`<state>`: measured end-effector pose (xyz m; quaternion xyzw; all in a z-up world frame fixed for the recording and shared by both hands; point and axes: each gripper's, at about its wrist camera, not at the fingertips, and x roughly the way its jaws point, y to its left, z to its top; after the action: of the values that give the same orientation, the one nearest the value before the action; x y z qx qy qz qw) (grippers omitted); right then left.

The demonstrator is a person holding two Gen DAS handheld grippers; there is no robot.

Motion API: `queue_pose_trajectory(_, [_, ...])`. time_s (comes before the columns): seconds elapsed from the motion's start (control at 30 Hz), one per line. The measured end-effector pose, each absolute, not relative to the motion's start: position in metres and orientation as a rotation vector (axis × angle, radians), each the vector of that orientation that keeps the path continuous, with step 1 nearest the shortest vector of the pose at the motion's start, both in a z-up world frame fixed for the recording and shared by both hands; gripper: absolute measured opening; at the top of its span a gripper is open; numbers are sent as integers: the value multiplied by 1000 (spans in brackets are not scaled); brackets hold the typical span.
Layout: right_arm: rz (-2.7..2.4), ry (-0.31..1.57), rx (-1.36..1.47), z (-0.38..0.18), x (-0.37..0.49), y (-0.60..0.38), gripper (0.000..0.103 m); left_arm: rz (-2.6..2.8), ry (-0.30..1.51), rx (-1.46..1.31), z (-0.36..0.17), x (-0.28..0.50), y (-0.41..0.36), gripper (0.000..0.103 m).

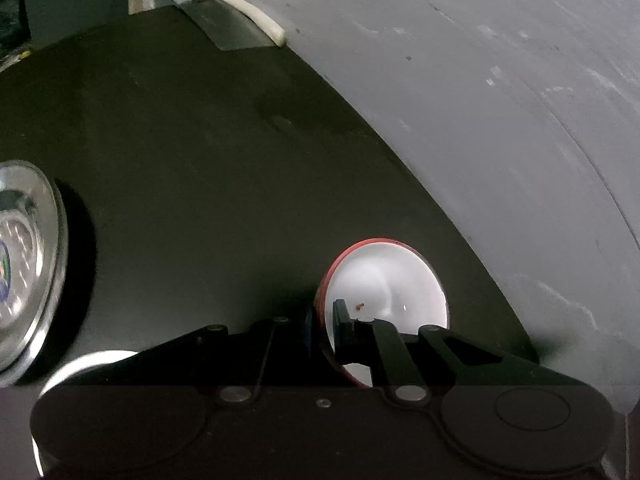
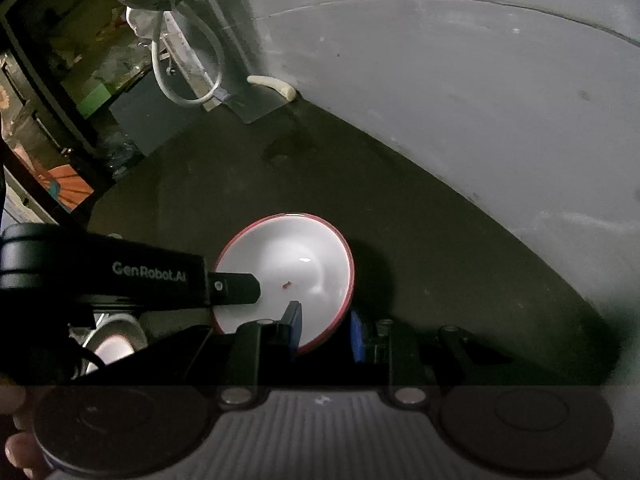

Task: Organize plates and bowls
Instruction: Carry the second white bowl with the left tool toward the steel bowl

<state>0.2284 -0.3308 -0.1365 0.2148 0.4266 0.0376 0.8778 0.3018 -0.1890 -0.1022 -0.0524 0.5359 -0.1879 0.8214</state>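
One red-rimmed white bowl sits on the dark counter, and two grippers meet at it, the left gripper and the right gripper. One steel plate shows at the left edge, one pale dish lower down, one white hose loop behind.

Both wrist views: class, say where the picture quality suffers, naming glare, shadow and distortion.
Left wrist view: the red-rimmed bowl is blown out white, the steel plate at the left edge looks smeared, and the wall bows with fisheye curvature. Right wrist view: the bowl casts a dark shadow on the dim counter.
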Motion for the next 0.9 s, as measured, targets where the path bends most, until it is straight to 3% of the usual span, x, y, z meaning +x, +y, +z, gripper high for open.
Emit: queue_pose_trajectory(0.9, [58,797,423,-93,167,-324,28,-491,1057,-147,-66,242,-170,10])
